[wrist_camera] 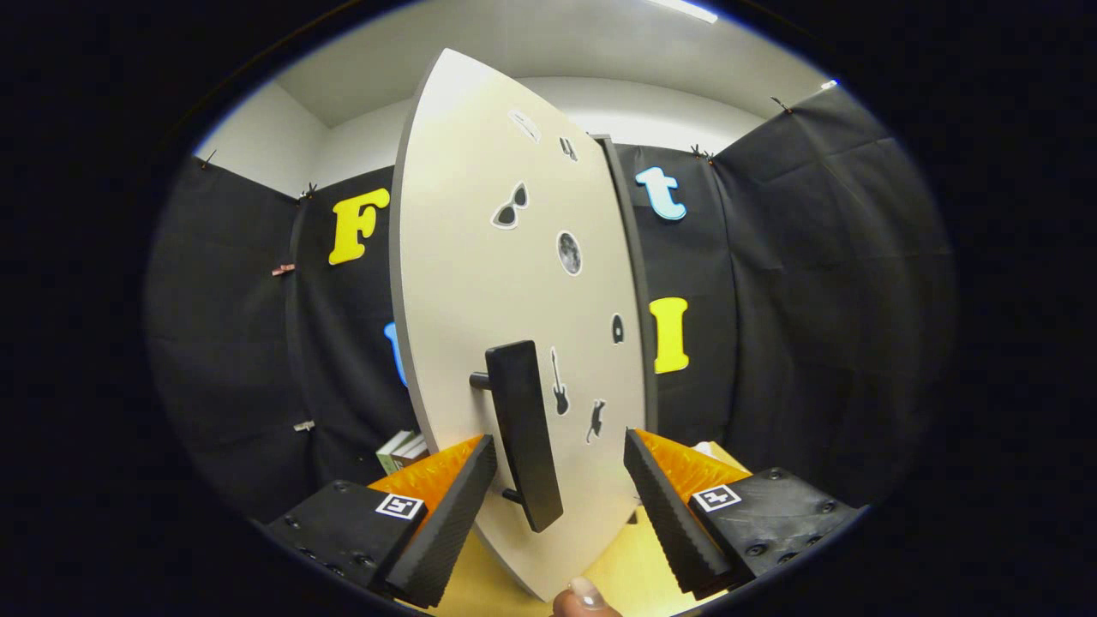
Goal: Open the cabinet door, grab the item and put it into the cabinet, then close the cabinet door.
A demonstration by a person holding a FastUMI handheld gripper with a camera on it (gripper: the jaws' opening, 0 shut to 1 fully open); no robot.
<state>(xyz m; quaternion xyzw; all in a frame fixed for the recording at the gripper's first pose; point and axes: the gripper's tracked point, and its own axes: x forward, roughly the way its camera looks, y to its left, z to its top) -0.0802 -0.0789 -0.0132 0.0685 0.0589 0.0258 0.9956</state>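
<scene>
Fingers of the gripper (pixel 561 514) stand spread wide, their ribbed black pads (pixel 446 523) apart and pressing on nothing. Between them, a little ahead, hangs the black bar handle (pixel 524 433) of the cabinet door (pixel 480 283); the handle sits nearer the left pad than the right, and whether it touches that pad cannot be told. Two short black posts fix the handle to the door. The door is a pale grey panel, upright, seen at a slant, with its dark back edge showing along the right side. Small stickers dot its face: sunglasses (pixel 510 206), a moon (pixel 568 253), a guitar (pixel 559 383), a cat (pixel 596 420) and a few others too small to make out.

Behind each pad is an orange body, and outside that a black block carrying a square black-and-white marker (pixel 399 506). A fingertip (pixel 586 594) of a person shows at the lowest point, just below the door's bottom edge. A yellowish tabletop (pixel 630 570) lies under the door. A small stack of books (pixel 403 452) rests beyond the left finger, beside the door's lower left edge, and may be the item to put away.
</scene>
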